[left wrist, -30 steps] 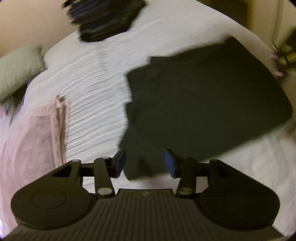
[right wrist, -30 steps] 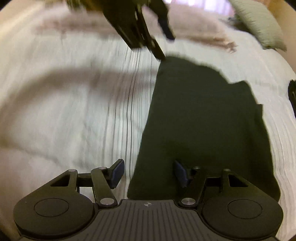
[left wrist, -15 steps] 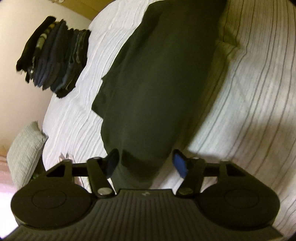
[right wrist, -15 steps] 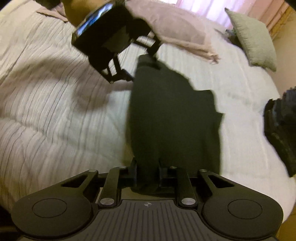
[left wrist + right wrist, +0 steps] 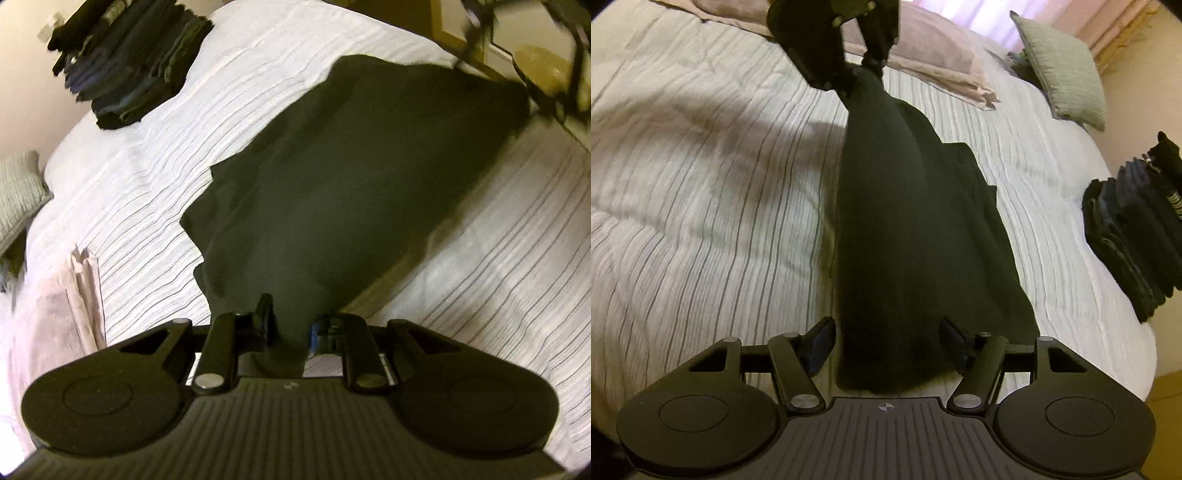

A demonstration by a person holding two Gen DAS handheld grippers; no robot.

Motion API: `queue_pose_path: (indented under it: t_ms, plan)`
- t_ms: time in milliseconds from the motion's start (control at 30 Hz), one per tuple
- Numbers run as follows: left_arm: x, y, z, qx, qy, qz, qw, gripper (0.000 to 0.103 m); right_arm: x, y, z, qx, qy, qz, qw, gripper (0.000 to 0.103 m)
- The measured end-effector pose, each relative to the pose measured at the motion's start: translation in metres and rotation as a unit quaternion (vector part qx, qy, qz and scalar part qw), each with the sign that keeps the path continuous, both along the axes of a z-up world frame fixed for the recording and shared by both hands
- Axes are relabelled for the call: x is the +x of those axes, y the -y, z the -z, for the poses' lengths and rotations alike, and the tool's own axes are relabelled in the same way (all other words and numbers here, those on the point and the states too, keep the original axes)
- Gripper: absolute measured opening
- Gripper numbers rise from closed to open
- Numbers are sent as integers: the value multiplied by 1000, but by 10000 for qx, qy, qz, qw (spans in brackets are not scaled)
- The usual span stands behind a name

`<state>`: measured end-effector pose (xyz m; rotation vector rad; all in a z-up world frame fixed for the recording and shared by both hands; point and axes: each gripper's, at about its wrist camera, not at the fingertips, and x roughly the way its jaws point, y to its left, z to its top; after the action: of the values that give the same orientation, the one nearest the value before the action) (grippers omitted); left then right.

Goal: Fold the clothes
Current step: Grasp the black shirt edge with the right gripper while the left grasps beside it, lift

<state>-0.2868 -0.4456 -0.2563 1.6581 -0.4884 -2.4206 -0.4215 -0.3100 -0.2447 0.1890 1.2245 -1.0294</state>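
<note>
The dark garment (image 5: 332, 192) lies stretched along the striped bed cover (image 5: 498, 258), one end gathered up between the fingers of the left gripper (image 5: 290, 328), the other end running under and between the fingers of the right gripper (image 5: 886, 343).

Left gripper: fingers narrow and closing, with a bunched fold of cloth pinched between the pads. Right gripper: fingers wide and opening; the cloth sits between them, but neither pad appears to press on it.

Risks, as judged:
- The garment is carried at one end only. If the left hand lifts further, the free end will likely drag and crumple ahead of the right fingers, spoiling any fold line.
- The left grip takes a thick bunch, not a flat edge; layers may slip out unevenly.
- A loose flap (image 5: 975, 192) juts out on the side toward the stack of folded clothes (image 5: 1137, 236) and may fold under.

Change from the earlier frames: half a second ago the right fingers were clamped narrow on the cloth; now they stand apart. The left fingers, then wide about the garment's end, have come in on it.
</note>
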Motion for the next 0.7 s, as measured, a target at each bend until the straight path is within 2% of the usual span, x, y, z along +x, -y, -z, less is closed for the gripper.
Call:
queue_pose_path:
  t_ms: [100, 167, 233, 300, 400, 500, 600, 700]
  plan:
    - [-6, 5, -10, 141, 33, -91, 9999, 16, 11, 3, 17, -67, -252, -110, 9996, 63]
    - [-9, 6, -14, 204, 55, -120, 9997, 16, 0, 6, 18, 176, -155, -74, 9997, 26]
    - [-9, 5, -19, 267, 92, -84, 9996, 16, -20, 14, -2, 373, 136, 23, 9992, 24]
    - [-9, 2, -25, 341, 139, -5, 9993, 15, -42, 25, -34, 352, 265, -62, 9990, 22]
    - [-10, 2, -42, 423, 117, 16, 9990, 15, -70, 51, -82, 41, 207, -306, 9993, 21]
    - [-16, 11, -74, 366, -133, -199, 9990, 15, -95, 87, -122, -387, 145, -554, 9976, 21]
    - [-23, 24, -114, 42, -411, -522, 9978, 15, -111, 120, -148, -796, 38, -956, 9922, 21]
    - [-25, 28, -153, -397, -619, -845, 9937, 15, -120, 132, -170, -1227, 70, -1504, 9810, 21]
